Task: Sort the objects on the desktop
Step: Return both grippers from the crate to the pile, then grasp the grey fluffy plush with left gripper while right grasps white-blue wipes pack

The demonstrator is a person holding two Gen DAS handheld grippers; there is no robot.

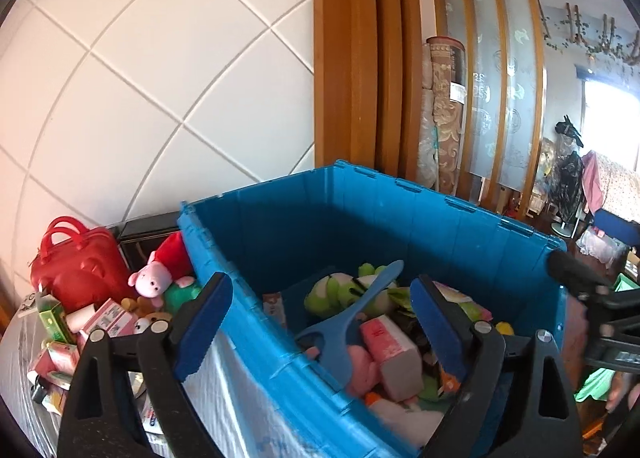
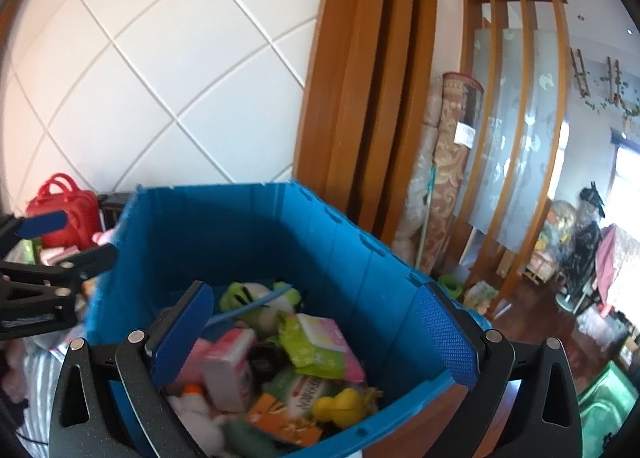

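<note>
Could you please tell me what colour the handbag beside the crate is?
The handbag is red, clearest in the left wrist view.

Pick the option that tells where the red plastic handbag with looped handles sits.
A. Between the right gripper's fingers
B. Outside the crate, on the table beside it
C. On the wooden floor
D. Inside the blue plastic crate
B: the red plastic handbag stands outside the blue plastic crate, beyond its left wall, among the clutter on the cloth-covered table.
</note>
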